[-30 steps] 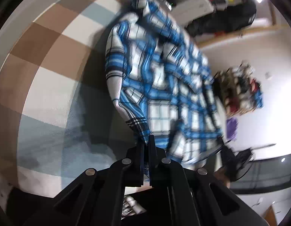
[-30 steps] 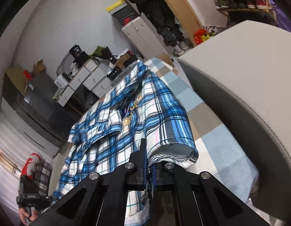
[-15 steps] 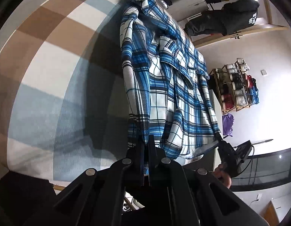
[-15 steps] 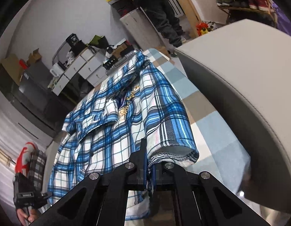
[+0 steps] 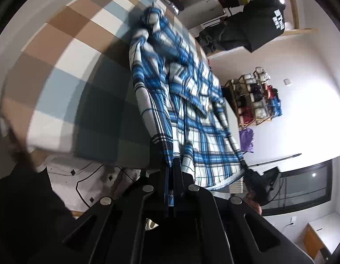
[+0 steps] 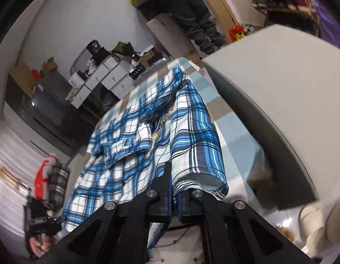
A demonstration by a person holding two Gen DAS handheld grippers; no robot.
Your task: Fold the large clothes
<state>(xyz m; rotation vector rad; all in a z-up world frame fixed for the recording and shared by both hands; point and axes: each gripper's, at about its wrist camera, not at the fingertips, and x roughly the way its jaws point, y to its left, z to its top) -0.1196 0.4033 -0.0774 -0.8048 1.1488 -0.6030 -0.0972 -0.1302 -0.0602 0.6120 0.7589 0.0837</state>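
Shirt (image 5: 187,114): one, blue plaid, stretched over one checked sheet (image 5: 66,57) toward 12 o'clock; two grippers, left (image 5: 172,167) and right (image 6: 173,183), each clamped tight on its hem.

The garment is a large shirt (image 5: 187,110) of blue, white and black plaid, with a small gold ornament near its open collar. It lies stretched long over the surface (image 5: 82,70), which has a cover of brown, white and pale blue squares, with the collar end toward the far edge and the body rumpled in folds. At the near edge the hem and one short sleeve (image 6: 198,154), its opening hemmed and showing the pale inside, are lifted up off the surface.
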